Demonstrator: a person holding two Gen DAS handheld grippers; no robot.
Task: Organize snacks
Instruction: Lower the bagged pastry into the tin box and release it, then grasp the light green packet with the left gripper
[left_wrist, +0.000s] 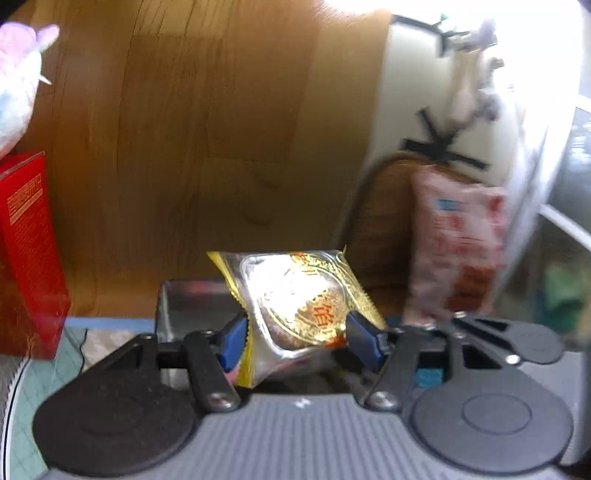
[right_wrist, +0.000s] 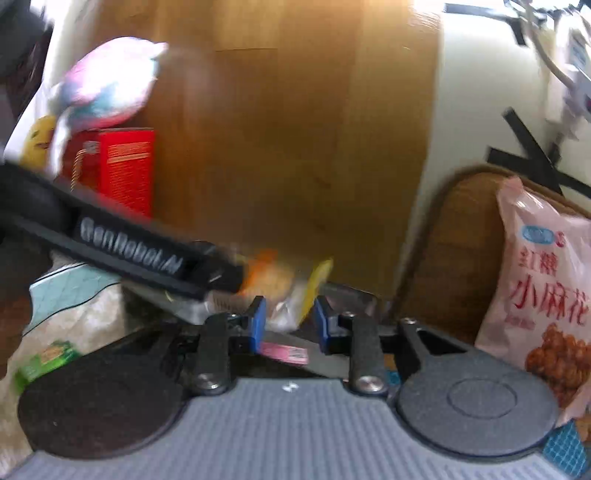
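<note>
Evidently light, crinkly and slippery, the gold-foil snack packet (left_wrist: 306, 302), raised just left of the pink snack bag (left_wrist: 458, 251), is clenched across its middle by the left claw (left_wrist: 295, 332), best gripped gently there.

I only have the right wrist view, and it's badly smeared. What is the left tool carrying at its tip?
Observer: A gold snack packet, pinched between the blue pads of the left tool.
Operator: Is the packet sealed or torn?
Observer: It looks sealed. Its crimped edges are intact and there is a domed clear window in the middle.
Operator: Anything close behind it?
Observer: A shiny box with an open top sits just behind the packet, toward the left side of the left wrist view.
</note>
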